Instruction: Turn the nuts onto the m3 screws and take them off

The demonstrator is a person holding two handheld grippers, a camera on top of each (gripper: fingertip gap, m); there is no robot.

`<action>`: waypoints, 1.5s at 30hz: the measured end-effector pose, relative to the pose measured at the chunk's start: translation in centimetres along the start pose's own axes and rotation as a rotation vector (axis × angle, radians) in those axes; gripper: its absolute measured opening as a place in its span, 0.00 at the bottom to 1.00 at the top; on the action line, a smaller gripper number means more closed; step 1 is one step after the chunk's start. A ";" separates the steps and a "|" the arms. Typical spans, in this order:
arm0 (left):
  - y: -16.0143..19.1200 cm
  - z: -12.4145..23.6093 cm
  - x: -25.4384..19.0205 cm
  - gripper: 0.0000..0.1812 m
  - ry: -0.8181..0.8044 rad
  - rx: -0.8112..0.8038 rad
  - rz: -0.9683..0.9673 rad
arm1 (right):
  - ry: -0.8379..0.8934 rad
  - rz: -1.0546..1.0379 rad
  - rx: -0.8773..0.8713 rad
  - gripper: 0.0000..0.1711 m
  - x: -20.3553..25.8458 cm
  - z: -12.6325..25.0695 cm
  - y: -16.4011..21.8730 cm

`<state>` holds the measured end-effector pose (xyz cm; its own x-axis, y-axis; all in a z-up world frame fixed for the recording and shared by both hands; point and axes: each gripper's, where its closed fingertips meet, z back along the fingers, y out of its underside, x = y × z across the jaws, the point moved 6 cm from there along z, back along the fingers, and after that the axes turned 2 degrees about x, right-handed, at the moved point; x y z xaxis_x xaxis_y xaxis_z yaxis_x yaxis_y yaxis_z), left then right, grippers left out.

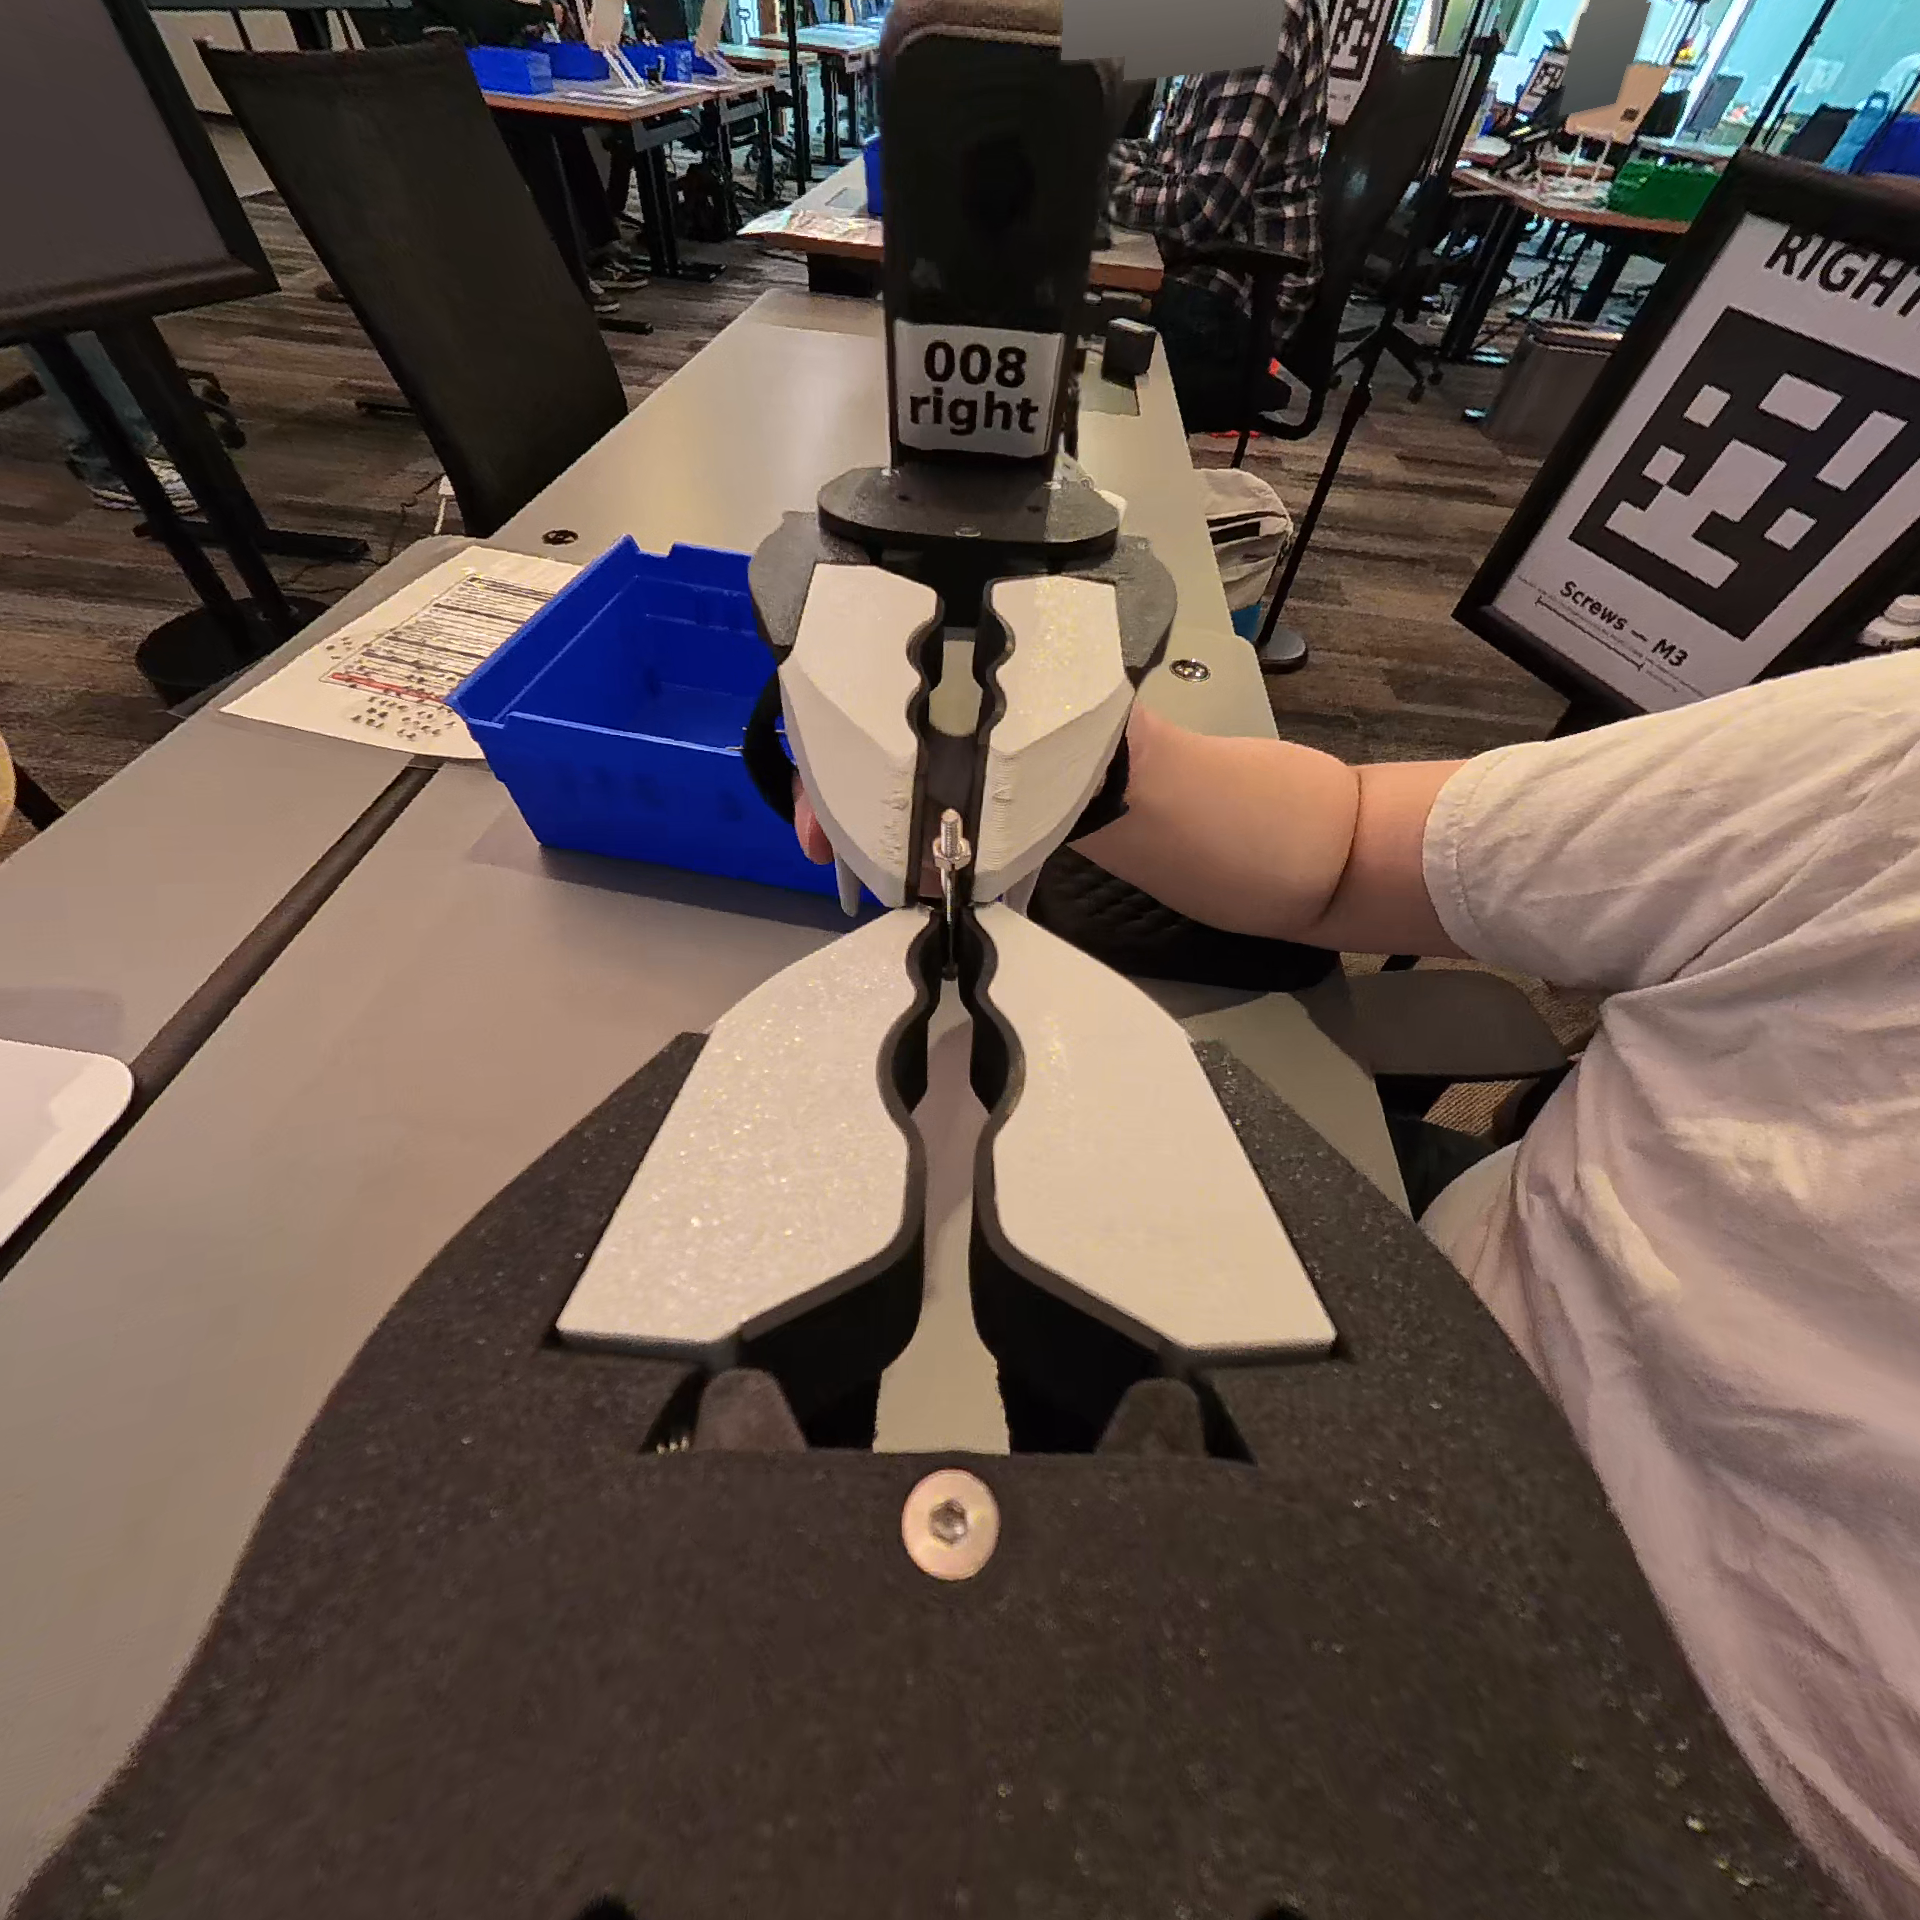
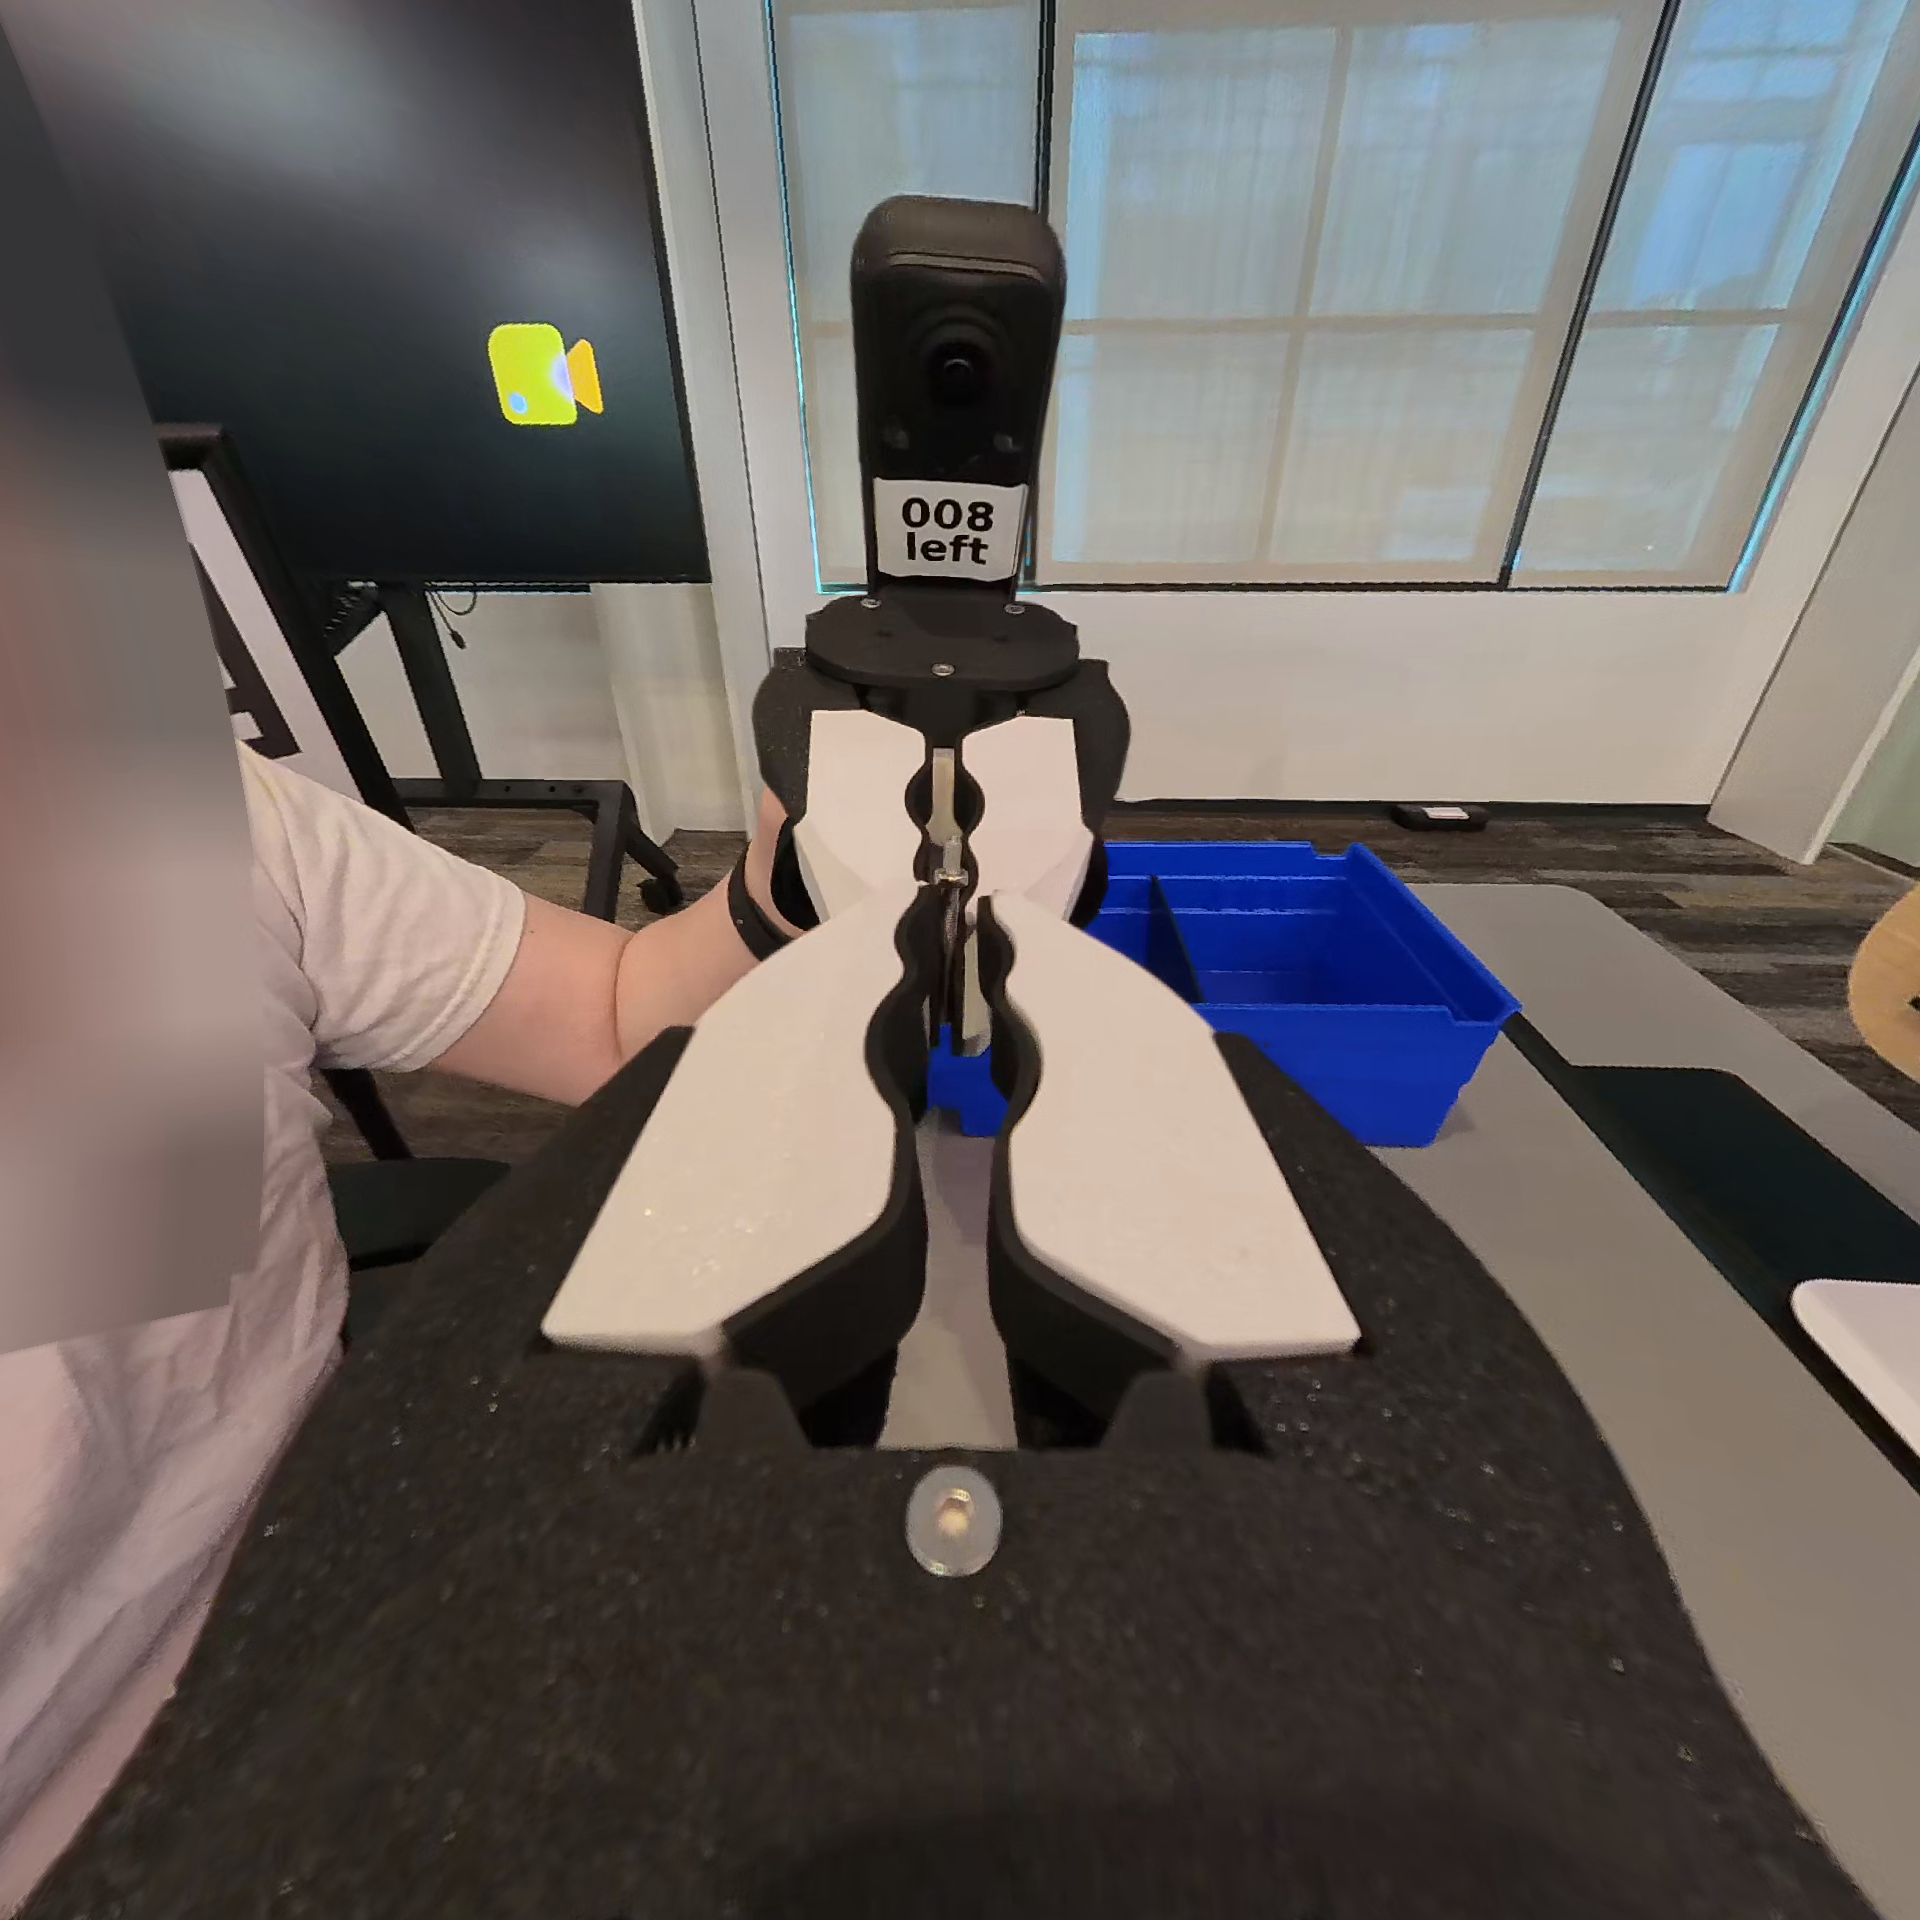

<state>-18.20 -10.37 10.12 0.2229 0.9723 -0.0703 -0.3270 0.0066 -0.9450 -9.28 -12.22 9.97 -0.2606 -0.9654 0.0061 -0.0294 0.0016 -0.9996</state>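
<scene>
My two grippers meet tip to tip above the grey table point(image 1: 416, 1039). My left gripper point(image 1: 948, 930) is shut on the lower end of a small silver screw point(image 1: 948, 914). A nut point(image 1: 951, 852) sits on the screw's thread, between the fingers of my right gripper point(image 1: 951, 888), which looks shut on it. In the right wrist view, my right gripper point(image 2: 951, 914) has the screw's shaft point(image 2: 951, 956) running between its fingers. The left gripper point(image 2: 943, 883) pinches the far end.
An open blue bin point(image 1: 644, 810) stands on the table just behind the grippers and shows with a divider in the right wrist view point(image 2: 1351, 1060). A printed sheet point(image 1: 416, 655) lies left of it. A framed marker sign point(image 1: 1714, 468) stands at right. The person's arm point(image 1: 1299, 842) reaches in. Both grippers' tips are close together, under 4 cm apart.
</scene>
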 end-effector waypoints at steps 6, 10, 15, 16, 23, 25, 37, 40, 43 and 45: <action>0.2 -0.1 -0.1 0.02 0.010 0.022 0.003 | -0.016 0.025 0.017 0.01 0.1 0.0 0.2; 0.3 0.0 0.3 0.13 -0.023 0.024 0.029 | -0.012 -0.011 -0.026 0.02 -0.3 0.4 0.0; 0.8 -0.6 0.6 0.15 -0.029 0.051 0.034 | -0.058 -0.090 -0.120 0.02 -0.6 1.4 -0.9; 0.7 -0.8 0.4 0.14 -0.017 0.038 0.035 | -0.056 -0.088 -0.124 0.02 -0.7 1.5 -0.9; 0.0 -1.2 0.1 0.07 0.005 -0.078 0.025 | -0.079 -0.100 -0.130 0.02 -0.5 1.0 -0.7; 0.0 -1.1 0.0 0.02 0.010 -0.085 0.016 | -0.077 -0.101 -0.133 0.02 -0.6 0.9 -0.7; 0.1 -0.9 0.1 0.02 0.004 -0.054 0.026 | -0.065 -0.077 -0.048 0.02 -0.5 0.2 0.0; 0.0 -0.8 0.3 0.02 -0.017 -0.063 0.022 | -0.065 -0.091 -0.068 0.01 -0.7 0.3 0.0; 0.2 -1.0 0.4 0.13 -0.042 -0.038 0.022 | -0.067 -0.079 -0.076 0.02 -0.8 0.5 -0.1; 0.4 -1.1 0.5 0.16 -0.051 -0.007 0.023 | -0.054 -0.045 -0.052 0.01 -0.8 1.1 -0.4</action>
<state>-17.26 -10.14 9.35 0.1680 0.9828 -0.0762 -0.3252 -0.0177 -0.9455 -8.00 -11.70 10.29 -0.2055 -0.9775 0.0479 -0.0900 -0.0299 -0.9955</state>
